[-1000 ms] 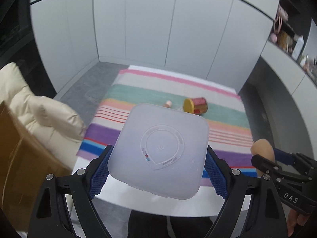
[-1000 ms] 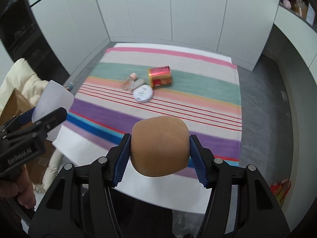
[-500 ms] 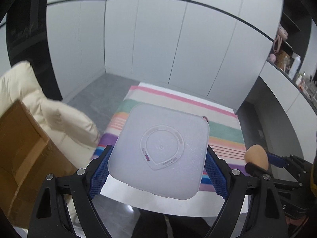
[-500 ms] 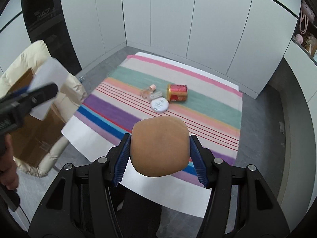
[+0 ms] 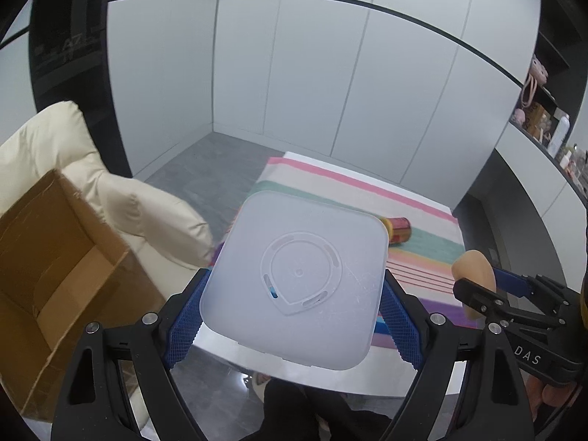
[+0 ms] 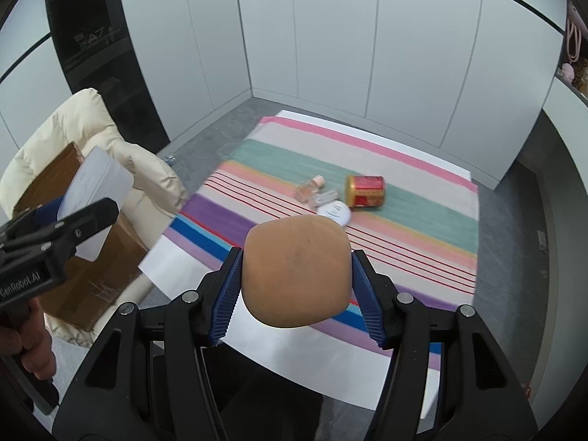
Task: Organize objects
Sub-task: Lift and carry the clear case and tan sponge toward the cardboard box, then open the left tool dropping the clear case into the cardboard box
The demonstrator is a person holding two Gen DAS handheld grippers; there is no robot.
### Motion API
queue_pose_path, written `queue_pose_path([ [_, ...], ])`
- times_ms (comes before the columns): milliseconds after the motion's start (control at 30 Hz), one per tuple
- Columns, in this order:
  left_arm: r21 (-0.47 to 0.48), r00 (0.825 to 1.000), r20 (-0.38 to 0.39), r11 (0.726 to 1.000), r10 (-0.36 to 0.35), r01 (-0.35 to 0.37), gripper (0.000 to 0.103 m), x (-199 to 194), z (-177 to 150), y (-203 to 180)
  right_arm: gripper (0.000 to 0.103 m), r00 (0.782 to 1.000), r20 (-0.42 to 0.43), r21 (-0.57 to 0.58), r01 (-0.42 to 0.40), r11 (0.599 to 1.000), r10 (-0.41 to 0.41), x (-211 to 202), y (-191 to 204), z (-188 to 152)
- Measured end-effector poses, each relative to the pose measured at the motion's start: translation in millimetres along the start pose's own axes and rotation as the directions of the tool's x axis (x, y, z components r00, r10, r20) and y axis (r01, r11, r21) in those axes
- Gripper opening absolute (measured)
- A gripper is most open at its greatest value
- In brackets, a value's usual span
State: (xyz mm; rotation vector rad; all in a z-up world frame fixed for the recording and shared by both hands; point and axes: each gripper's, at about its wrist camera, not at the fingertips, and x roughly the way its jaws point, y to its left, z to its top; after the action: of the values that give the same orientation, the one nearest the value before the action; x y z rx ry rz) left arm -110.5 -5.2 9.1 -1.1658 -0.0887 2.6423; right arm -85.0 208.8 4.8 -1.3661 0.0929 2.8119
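Holding: I have both grippers loaded and raised above the near edge of the table, nothing set down yet.
Left gripper (image 5: 294,316): jaws closed on the translucent square lid (image 5: 297,283), blue pads pressing its two opposite edges, its flat face toward the camera.
Right gripper (image 6: 296,279): jaws closed on the tan makeup sponge (image 6: 296,272), pads pressing into its sides.
Lid handling: I judge it light and fairly stiff, but smooth plastic; held only by the edges it could pivot or slip, so I keep the squeeze even and avoid quick swings.
Sponge handling: I judge it very light and soft; it bulges past the pads, so it forgives a firm squeeze. Mid-body, where I have it, is the right place.
Left on the striped cloth (image 6: 404,228): a red and gold can (image 6: 364,191) on its side, a small clear bottle (image 6: 310,188) and a round white compact (image 6: 336,213) just beside it, all well apart from my grippers.
Destination guess: an open cardboard box (image 5: 55,257) sits on the cream chair (image 5: 47,139) to my left, near the lid; I suspect the items go there.
Risk: the lid hides much of my left view, so I must judge clearance from the right camera.
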Motion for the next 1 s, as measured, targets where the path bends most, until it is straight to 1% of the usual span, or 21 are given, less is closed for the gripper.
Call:
queue_pose_path([
  [433,-0.086,0.997,0.024,0.994,0.075,-0.073,0.088,-25.2,-8.5,65.8,0.061,0.996,0.021,-0.085,-0.081,0.993,0.083,11.8,70.9,18.7],
  [667,-0.126,0.991,0.03,0.984,0.128,-0.123,0.088,-37.3,-15.1,99.0,0.061,0.99,0.003,-0.137,-0.139,0.981,0.141,19.8,114.5,22.4],
  [1000,-0.196,0.981,0.029,0.964,0.192,-0.182,0.088,-58.1,-27.3,146.5,0.061,0.981,-0.006,-0.21,-0.19,0.959,0.193,23.5,172.0,22.7],
])
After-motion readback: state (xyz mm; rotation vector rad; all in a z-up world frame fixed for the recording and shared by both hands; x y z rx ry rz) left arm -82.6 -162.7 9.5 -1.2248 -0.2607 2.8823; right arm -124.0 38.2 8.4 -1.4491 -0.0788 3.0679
